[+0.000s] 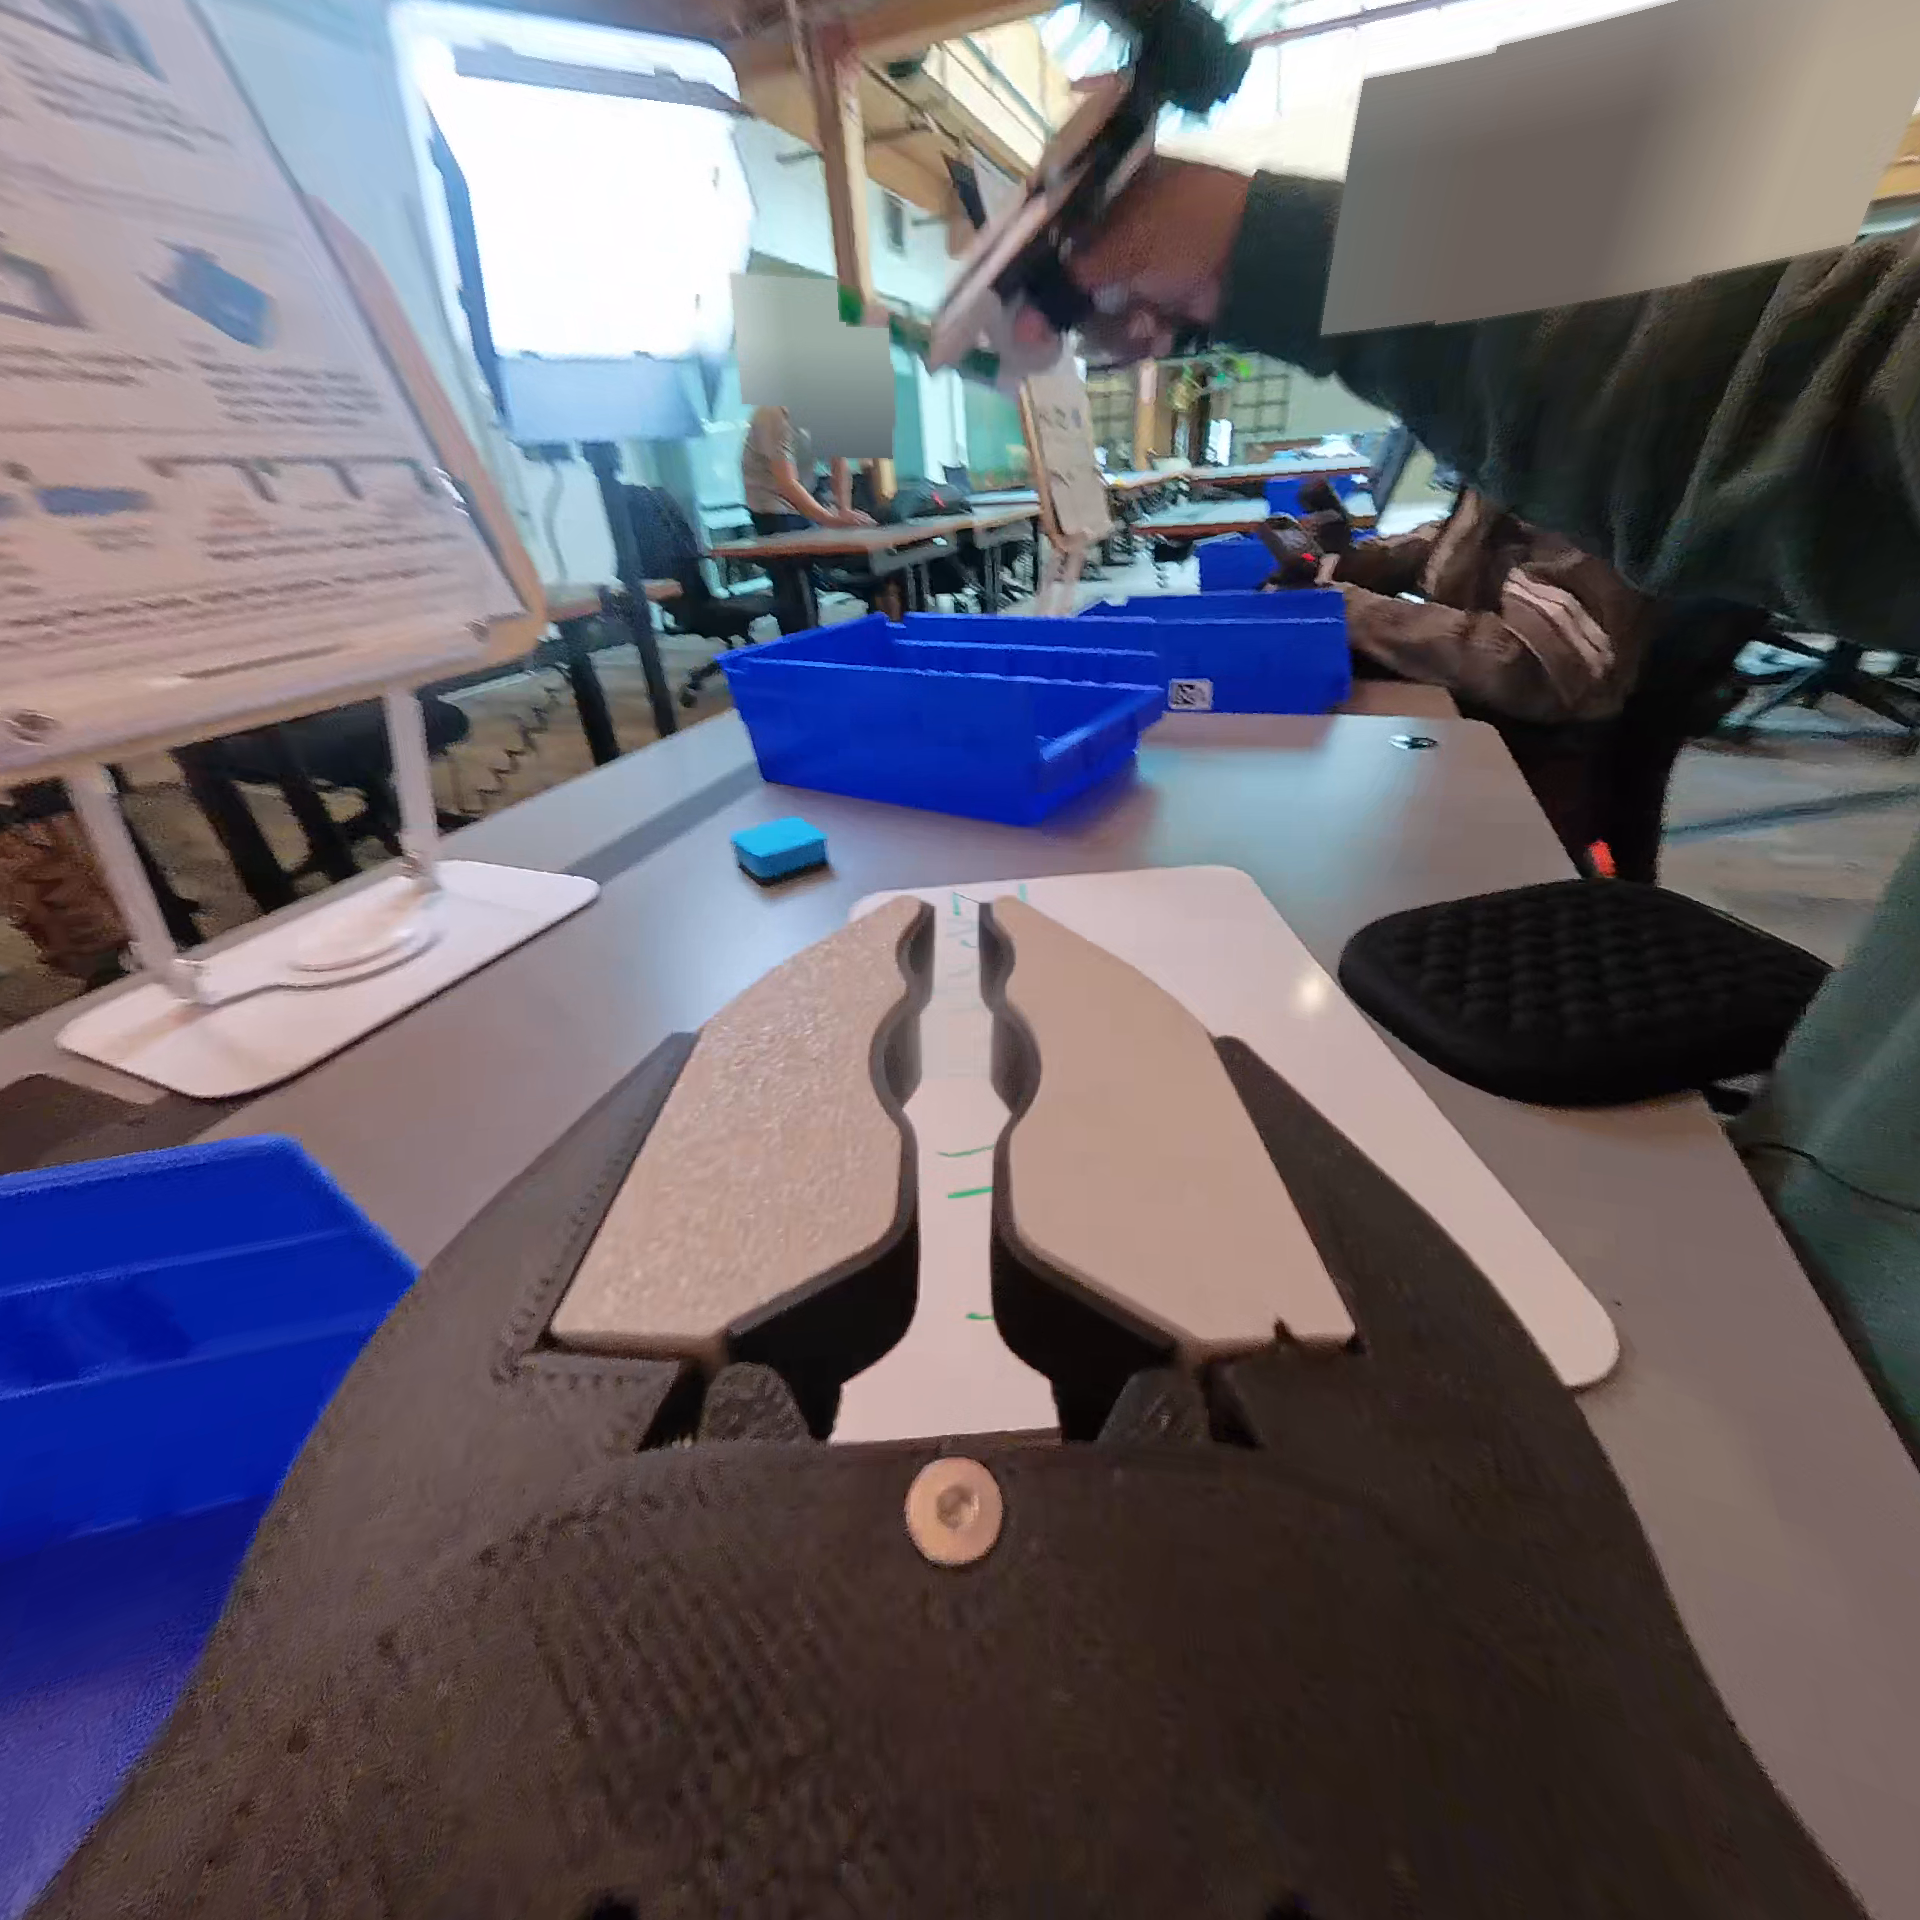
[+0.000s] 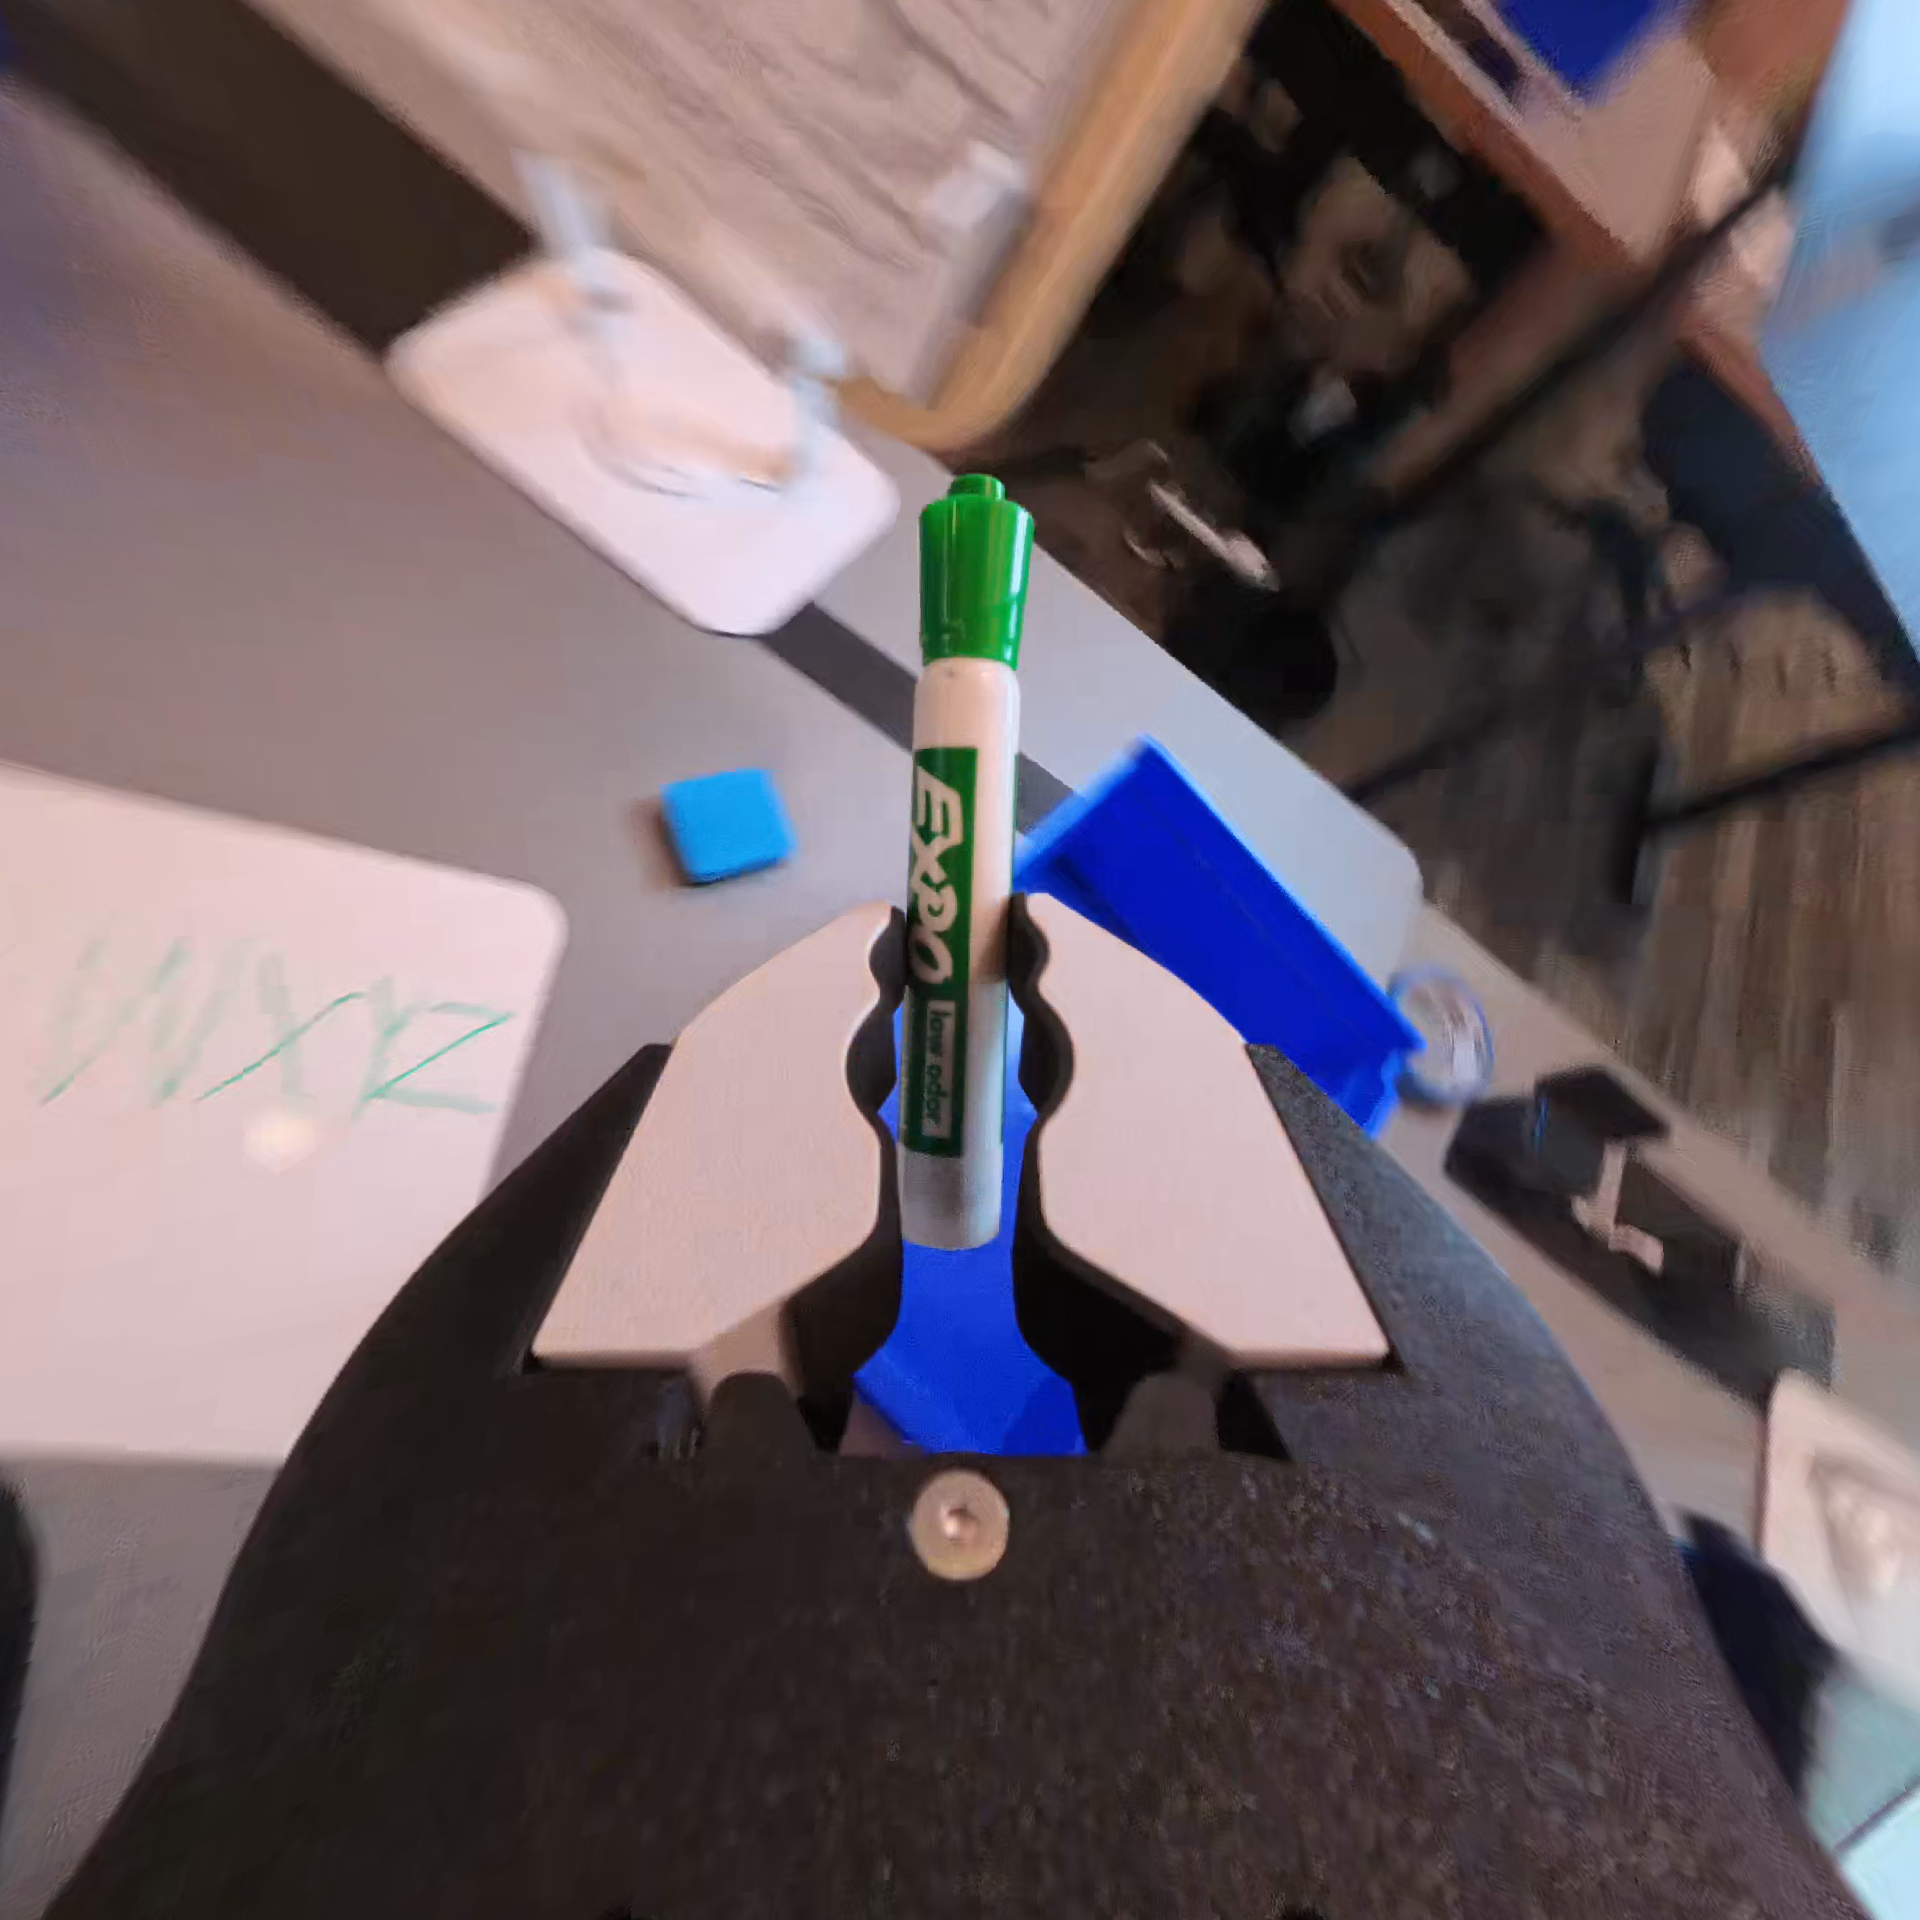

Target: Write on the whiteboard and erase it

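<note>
A white whiteboard lies flat on the grey table with green writing on it. My left gripper hovers low over it, jaws nearly closed and empty. A small blue eraser sits on the table beyond the board's far left corner. In the right wrist view my right gripper is shut on a green capped marker, which points forward, above the table. The whiteboard lies to its left, and the eraser is ahead, left of the marker.
A blue bin stands at the back of the table and another at the near left. A white document stand is at the left. A black padded rest lies right of the board. A person's sleeve leans in from the right. My right gripper is the nearer one to the eraser: about 25 cm, against 40 cm. It turns up in the left wrist view as well.
</note>
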